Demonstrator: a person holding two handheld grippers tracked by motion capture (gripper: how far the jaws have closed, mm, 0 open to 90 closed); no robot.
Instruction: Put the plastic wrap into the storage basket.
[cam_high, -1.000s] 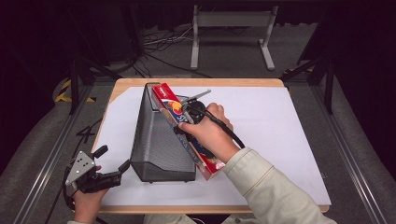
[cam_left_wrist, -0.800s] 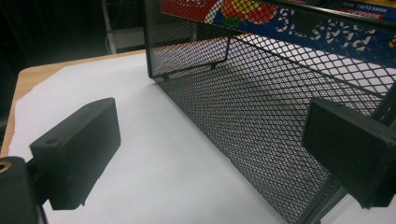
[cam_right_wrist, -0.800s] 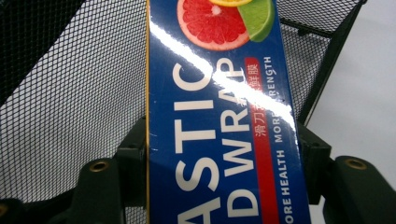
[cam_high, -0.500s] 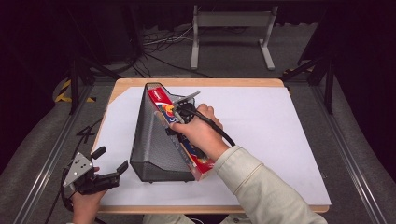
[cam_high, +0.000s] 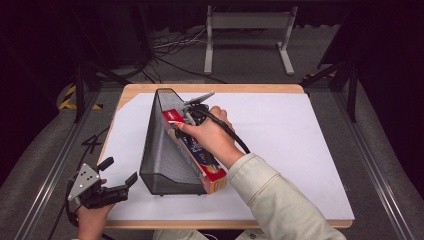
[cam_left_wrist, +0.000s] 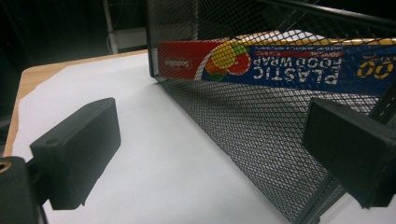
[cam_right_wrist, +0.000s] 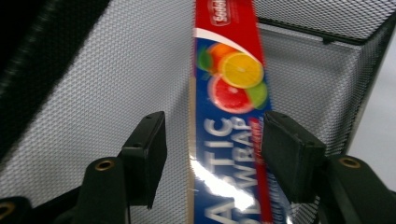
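The wrap box (cam_high: 196, 159) lies slanted inside the mesh rack (cam_high: 161, 150), its near end sticking out of the open front. The right gripper (cam_right_wrist: 212, 144) straddles it, fingers partly open; the left pad stands clear, though blur hides whether the right one touches. Its jaws have just been closing slightly. The left gripper (cam_high: 120, 184) waits wide open and empty at the worktop (cam_high: 300, 150) edge. A loose, off-centre pinch could let the box twist or shove the light rack sideways.
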